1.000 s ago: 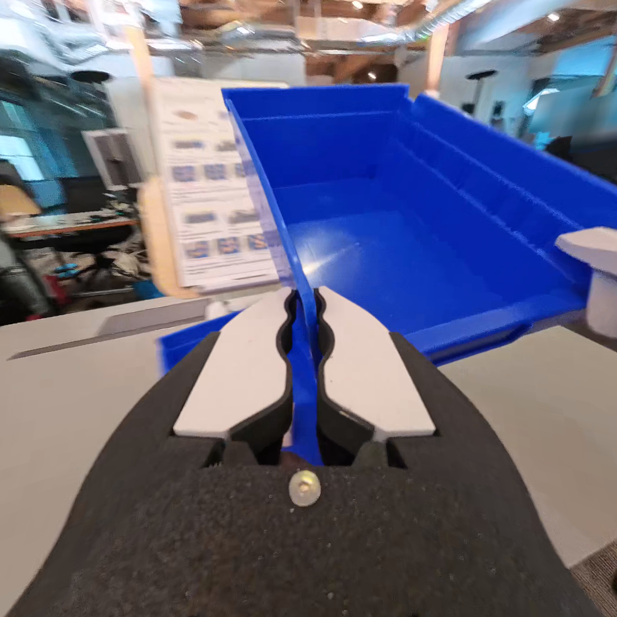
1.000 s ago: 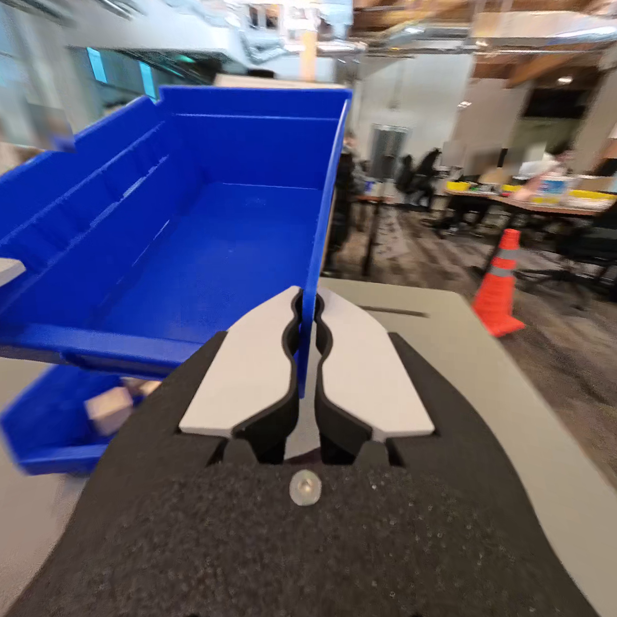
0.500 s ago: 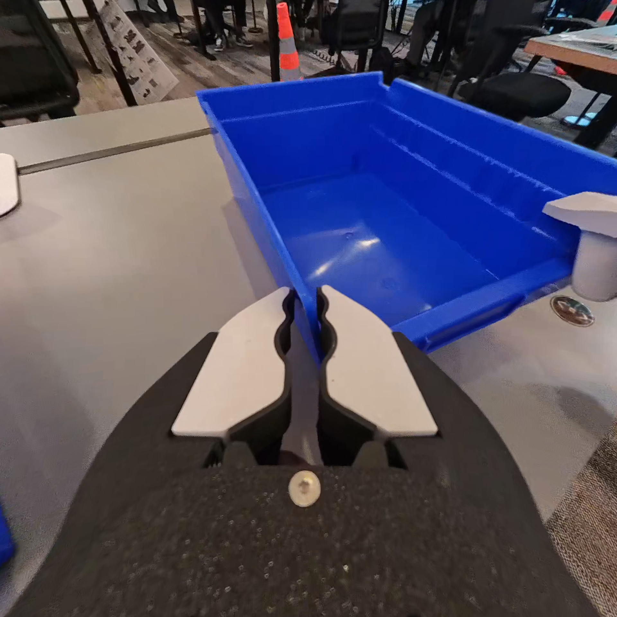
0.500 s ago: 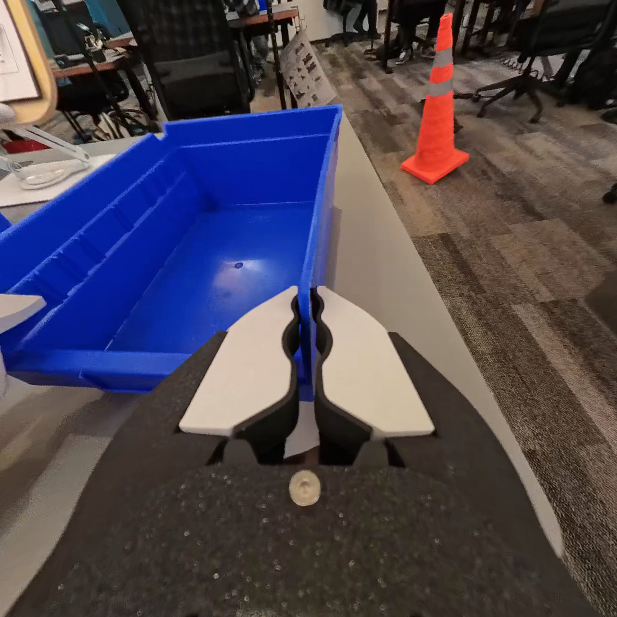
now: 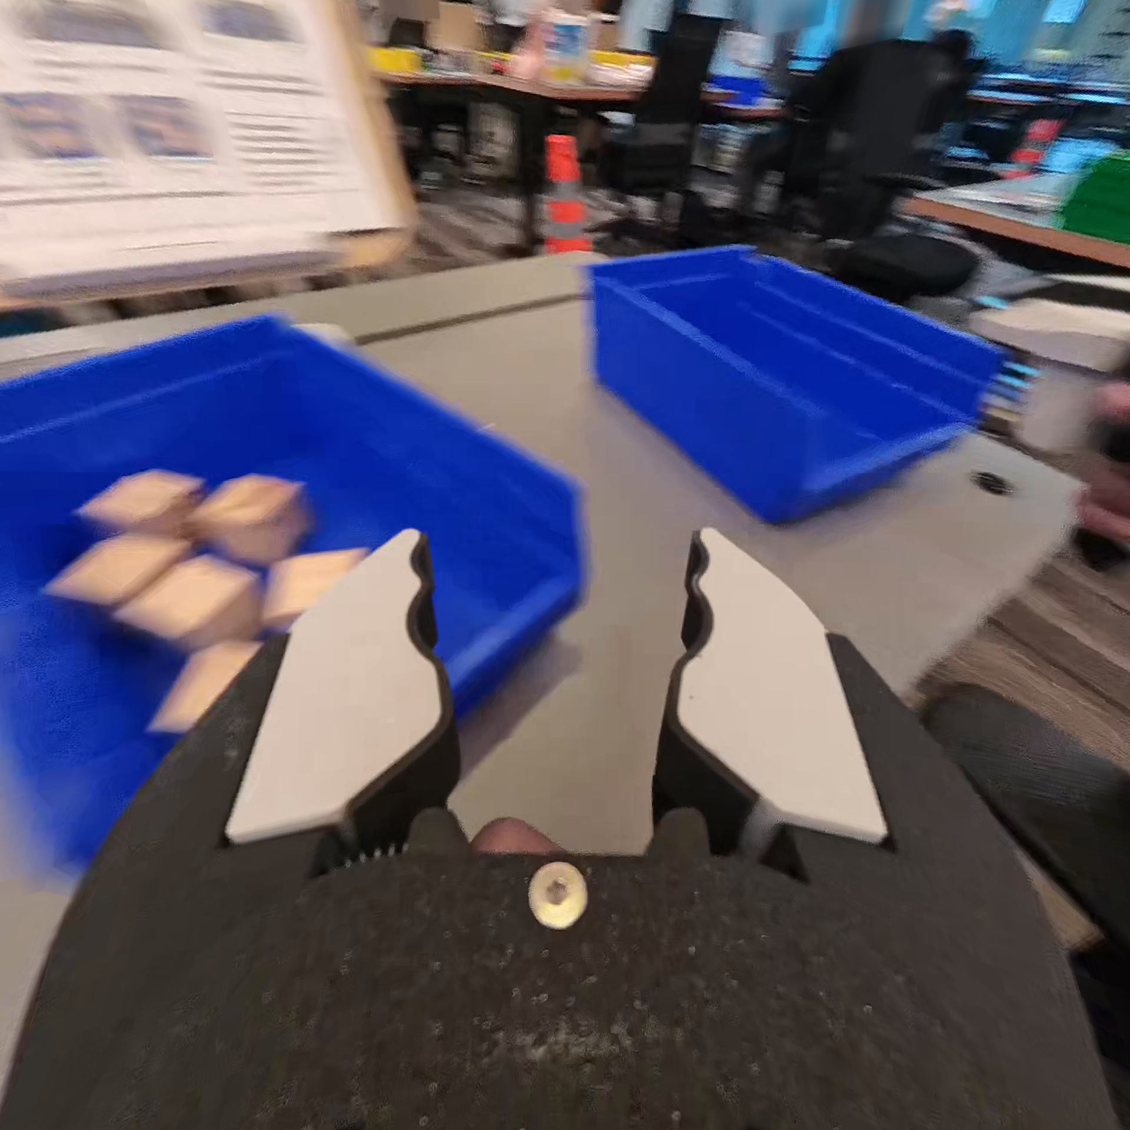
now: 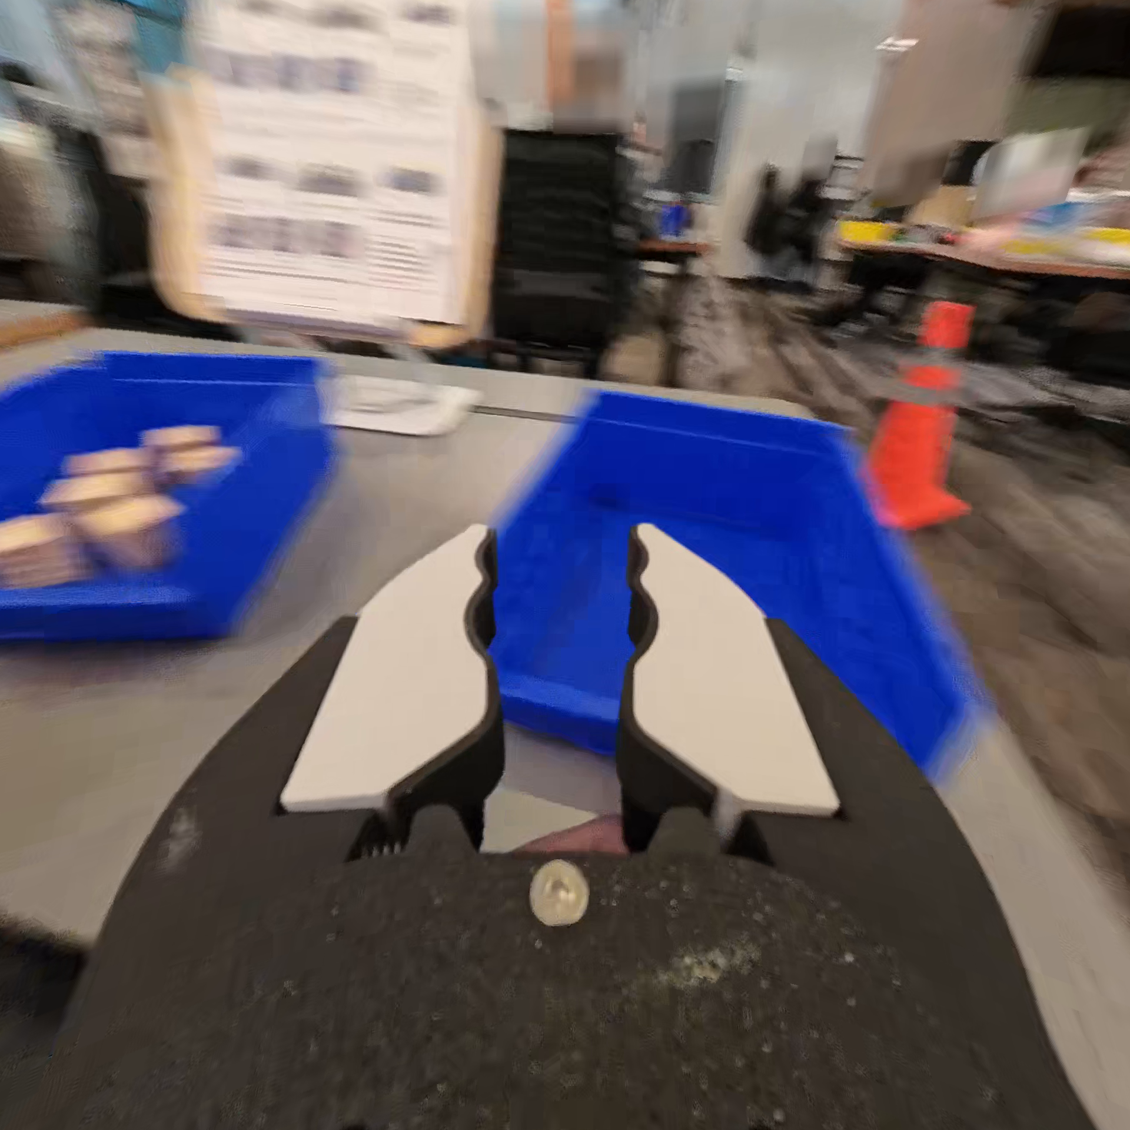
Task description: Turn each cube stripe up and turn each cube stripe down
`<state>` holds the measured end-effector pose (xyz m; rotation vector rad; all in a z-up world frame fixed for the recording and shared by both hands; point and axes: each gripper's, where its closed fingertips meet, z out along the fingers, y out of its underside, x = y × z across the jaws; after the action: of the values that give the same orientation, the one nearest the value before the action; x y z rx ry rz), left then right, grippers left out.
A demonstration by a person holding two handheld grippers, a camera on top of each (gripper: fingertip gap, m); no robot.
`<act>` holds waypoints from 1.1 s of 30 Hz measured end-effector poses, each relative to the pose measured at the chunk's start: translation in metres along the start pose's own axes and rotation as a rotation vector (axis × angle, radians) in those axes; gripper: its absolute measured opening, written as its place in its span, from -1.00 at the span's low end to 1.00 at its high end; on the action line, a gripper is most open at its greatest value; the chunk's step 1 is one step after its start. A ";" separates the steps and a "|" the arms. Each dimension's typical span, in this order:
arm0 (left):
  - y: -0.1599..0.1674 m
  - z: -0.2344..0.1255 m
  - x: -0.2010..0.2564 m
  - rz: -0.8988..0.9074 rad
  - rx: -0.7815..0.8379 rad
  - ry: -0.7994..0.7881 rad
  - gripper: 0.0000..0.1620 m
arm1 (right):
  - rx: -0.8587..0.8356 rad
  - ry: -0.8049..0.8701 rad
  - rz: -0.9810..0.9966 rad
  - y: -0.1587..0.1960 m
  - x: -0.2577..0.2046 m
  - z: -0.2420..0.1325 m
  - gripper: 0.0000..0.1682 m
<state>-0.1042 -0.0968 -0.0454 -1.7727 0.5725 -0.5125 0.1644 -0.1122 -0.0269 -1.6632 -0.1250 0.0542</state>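
Note:
Several pale wooden cubes (image 5: 183, 562) lie heaped in a blue bin (image 5: 520, 489) at the left; they also show blurred in the right wrist view (image 6: 110, 507), in that bin (image 6: 269, 520). A second blue bin (image 5: 764, 391) stands empty on the grey table to the right; it shows in the right wrist view (image 6: 795, 520) too. My left gripper (image 5: 559, 538) is open and empty, over the table between the bins. My right gripper (image 6: 559, 532) is open and empty, above the near edge of the empty bin. Both views are motion-blurred; no stripes can be made out.
A white instruction board (image 5: 171, 122) stands behind the table (image 5: 550, 379); it also shows in the right wrist view (image 6: 330, 171). An orange cone (image 6: 917, 440) stands on the floor to the right. A white sheet (image 6: 403, 403) lies on the table behind the bins. Chairs and desks are farther back.
Both grippers let go of the empty bin's side walls, opened and pulled back. The bin now rests on the table, and the cube-filled bin has come into view at the left.

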 end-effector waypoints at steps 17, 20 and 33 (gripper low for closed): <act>0.077 -0.007 -0.158 -0.286 -0.137 -0.345 -0.75 | -0.244 -0.207 0.173 0.075 -0.221 0.139 -0.76; 0.073 -0.017 -0.166 -0.210 -0.131 -0.427 -0.87 | -0.249 -0.168 0.218 0.076 -0.224 0.139 -0.94; 0.046 -0.114 -0.311 -0.146 -0.010 -0.642 -0.96 | -0.106 -0.145 0.067 0.024 -0.380 0.159 -0.93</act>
<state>-0.4231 -0.0018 -0.0765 -1.8654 -0.0033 -0.0193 -0.2287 -0.0009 -0.0809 -1.7686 -0.1842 0.2223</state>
